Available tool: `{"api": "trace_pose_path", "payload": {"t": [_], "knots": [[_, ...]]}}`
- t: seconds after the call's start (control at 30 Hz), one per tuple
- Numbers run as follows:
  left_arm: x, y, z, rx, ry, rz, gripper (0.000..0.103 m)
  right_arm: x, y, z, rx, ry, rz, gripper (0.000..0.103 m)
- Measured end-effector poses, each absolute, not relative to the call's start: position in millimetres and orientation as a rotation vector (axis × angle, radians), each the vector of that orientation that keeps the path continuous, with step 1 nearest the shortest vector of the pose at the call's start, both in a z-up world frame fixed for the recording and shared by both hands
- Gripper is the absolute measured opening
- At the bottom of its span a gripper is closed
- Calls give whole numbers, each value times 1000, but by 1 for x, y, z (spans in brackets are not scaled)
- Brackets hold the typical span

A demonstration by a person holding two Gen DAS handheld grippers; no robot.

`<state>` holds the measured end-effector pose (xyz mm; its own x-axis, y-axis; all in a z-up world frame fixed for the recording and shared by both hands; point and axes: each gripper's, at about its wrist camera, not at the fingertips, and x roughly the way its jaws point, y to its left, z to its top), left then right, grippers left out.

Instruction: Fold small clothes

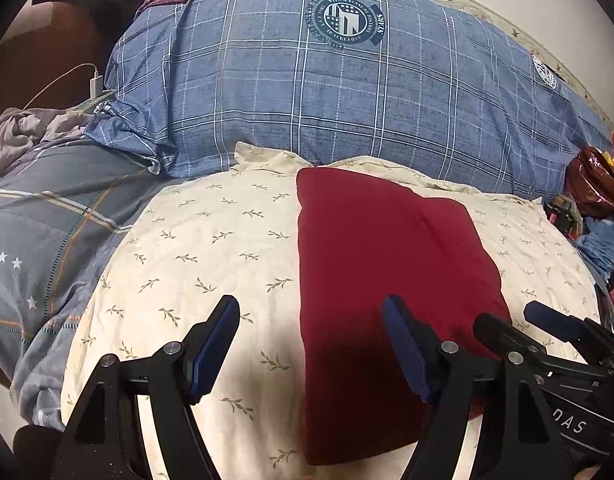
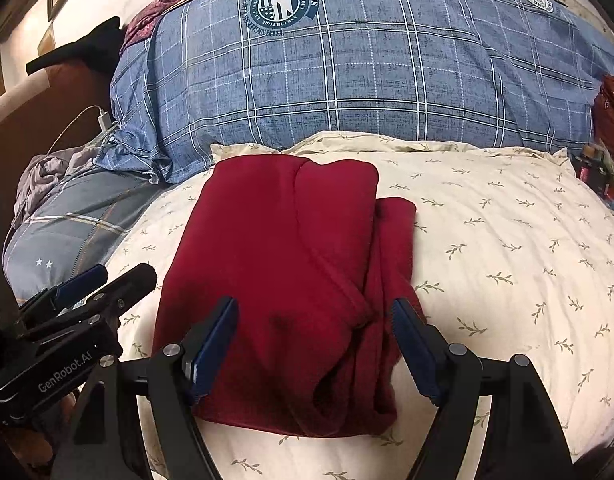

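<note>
At the bottom of each wrist view, the left gripper (image 1: 311, 344) and right gripper (image 2: 315, 346) hover with jaws spread, empty. The dark red garment (image 2: 291, 280) lies mid-frame on the cream leaf-print pillow (image 2: 507, 248), apparently folded already; perhaps one final fold remains.

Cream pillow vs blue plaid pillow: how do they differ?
The cream pillow has a small leaf-sprig print; the blue plaid pillow has white grid lines and round crest logos. The cream one lies nearer and carries the folded red garment; the blue one sits behind it with no garment on it. Both are plump and lie on the bed.
</note>
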<state>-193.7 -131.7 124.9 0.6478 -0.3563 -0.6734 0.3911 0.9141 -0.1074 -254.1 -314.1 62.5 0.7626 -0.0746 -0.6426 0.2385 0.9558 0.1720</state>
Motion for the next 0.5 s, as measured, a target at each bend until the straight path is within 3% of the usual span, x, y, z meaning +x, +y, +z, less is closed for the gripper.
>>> {"api": "trace_pose_path", "payload": {"t": [0.5], "knots": [[-190, -138, 121, 48, 773, -427, 73, -248, -314, 59, 261, 703, -163, 79]]}}
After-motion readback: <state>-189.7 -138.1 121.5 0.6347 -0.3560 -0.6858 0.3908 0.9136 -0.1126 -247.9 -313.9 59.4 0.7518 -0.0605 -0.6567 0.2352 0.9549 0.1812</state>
